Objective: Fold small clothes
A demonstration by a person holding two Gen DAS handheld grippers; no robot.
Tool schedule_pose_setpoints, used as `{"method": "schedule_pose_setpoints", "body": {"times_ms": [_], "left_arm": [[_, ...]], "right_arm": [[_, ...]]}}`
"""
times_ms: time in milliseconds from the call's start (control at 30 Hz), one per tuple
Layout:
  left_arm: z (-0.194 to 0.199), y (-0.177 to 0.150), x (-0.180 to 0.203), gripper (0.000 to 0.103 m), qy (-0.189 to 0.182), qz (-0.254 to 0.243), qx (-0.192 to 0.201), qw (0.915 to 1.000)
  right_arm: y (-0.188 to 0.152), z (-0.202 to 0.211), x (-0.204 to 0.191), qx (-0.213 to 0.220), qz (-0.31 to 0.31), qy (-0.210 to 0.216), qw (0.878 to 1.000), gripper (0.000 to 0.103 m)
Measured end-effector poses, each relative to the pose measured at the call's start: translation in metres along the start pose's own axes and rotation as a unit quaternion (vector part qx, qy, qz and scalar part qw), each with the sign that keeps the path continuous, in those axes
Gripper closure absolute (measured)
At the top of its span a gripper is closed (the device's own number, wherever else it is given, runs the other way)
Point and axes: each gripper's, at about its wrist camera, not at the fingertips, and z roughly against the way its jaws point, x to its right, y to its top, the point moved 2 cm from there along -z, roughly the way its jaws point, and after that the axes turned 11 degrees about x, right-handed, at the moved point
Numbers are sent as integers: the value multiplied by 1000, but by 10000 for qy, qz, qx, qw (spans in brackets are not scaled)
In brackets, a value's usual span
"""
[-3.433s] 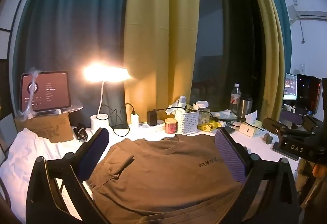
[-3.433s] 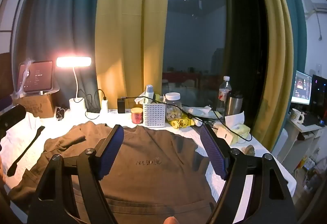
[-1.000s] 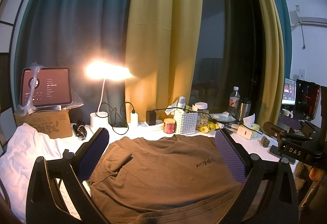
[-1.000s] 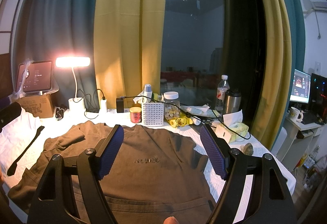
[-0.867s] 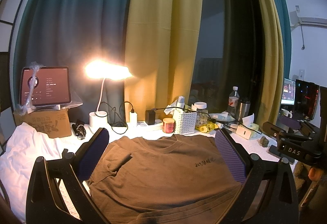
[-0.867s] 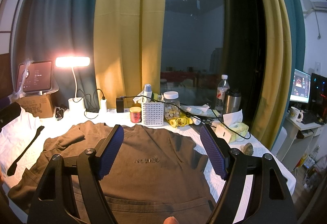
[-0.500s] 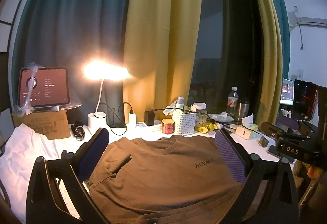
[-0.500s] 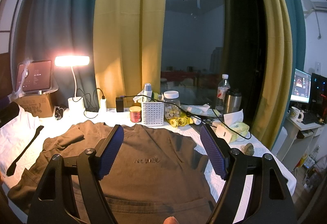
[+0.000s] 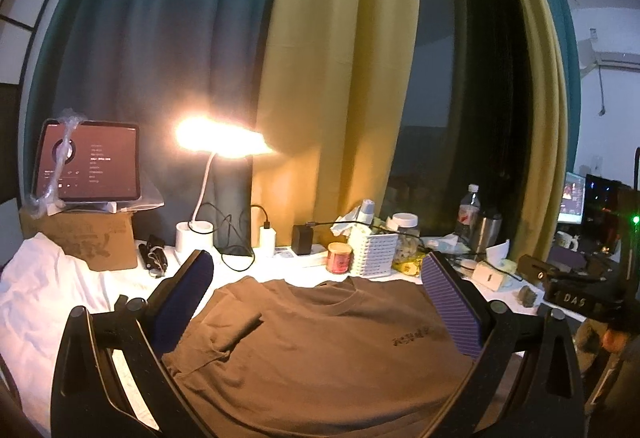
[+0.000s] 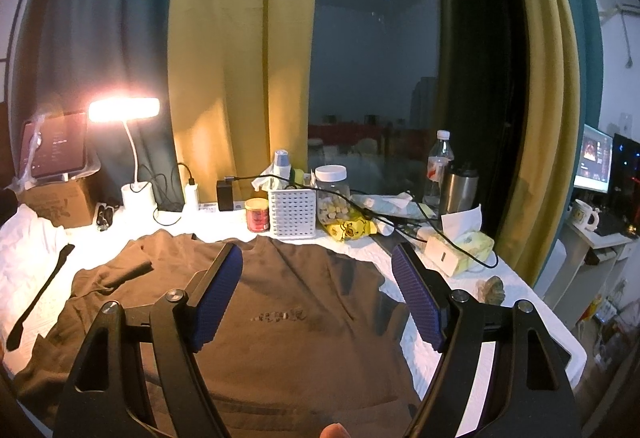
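Note:
A brown T-shirt point(image 9: 320, 350) lies spread front-up on a white-covered table point(image 9: 52, 314), collar toward the window, with small dark lettering on the chest. Its left sleeve point(image 9: 236, 326) is crumpled and folded over. In the left wrist view my left gripper point(image 9: 318, 274) hangs open above the shirt's upper half, nothing between its fingers. From the right wrist view the same shirt point(image 10: 296, 318) fills the foreground, and my right gripper point(image 10: 318, 266) is open over its chest, clear of the cloth. A fingertip shows at that view's bottom edge.
Along the table's back stand a lit desk lamp point(image 9: 220, 142), a tablet on a cardboard box point(image 9: 86, 162), chargers with cables, a red tin point(image 10: 257, 214), a white basket point(image 10: 292, 212), a jar, bottles and a tissue pack point(image 10: 474, 244). A dark strap point(image 10: 40, 298) lies left. The table's right edge drops off.
Both grippers have drifted only slightly, the left view tilting a little upward. The shirt lies as before and both grippers stay open.

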Motion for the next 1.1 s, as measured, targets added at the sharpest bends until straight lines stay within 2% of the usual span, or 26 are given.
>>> {"method": "schedule_pose_setpoints", "body": {"times_ms": [100, 267, 400, 533, 600, 667, 733, 767, 867, 933, 1100], "left_arm": [[-13, -4, -5, 1, 98, 39, -157, 9998], [-39, -13, -12, 1, 485, 15, -494, 9976], [-56, -20, -16, 1, 477, 217, -725, 9960], [-76, -31, -20, 1, 782, 167, -1013, 9916], [-85, -38, -21, 1, 995, 45, -1092, 9890], [-98, -51, -15, 1, 1272, -578, -1235, 9825], [-110, -66, -8, 1, 1182, -1049, -1504, 9759], [-115, -72, -7, 1, 1085, -1044, -1671, 9744], [-128, -85, -13, 1, 833, -499, -2037, 9742], [-132, -88, -14, 1, 786, -316, -2112, 9738], [-149, -95, -11, 1, 821, -377, -2215, 9710]], "right_arm": [[0, -11, 6, -81, -30, -16, 10000, 23], [0, -31, 22, -196, -70, -92, 9997, 23], [-6, -48, 44, -333, -131, -220, 9991, 23], [-16, -71, 67, -533, -160, -386, 9977, 23], [-23, -85, 79, -635, -148, -432, 9969, 23], [-31, -99, 89, -771, -147, -450, 9959, 23], [-39, -114, 97, -893, -146, -425, 9950, 23], [-42, -123, 101, -966, -145, -397, 9944, 23], [-55, -148, 112, -1228, -213, -164, 9921, 23], [-63, -163, 118, -1364, -228, -71, 9904, 23], [-84, -199, 131, -1645, -188, 65, 9862, 23]]}}
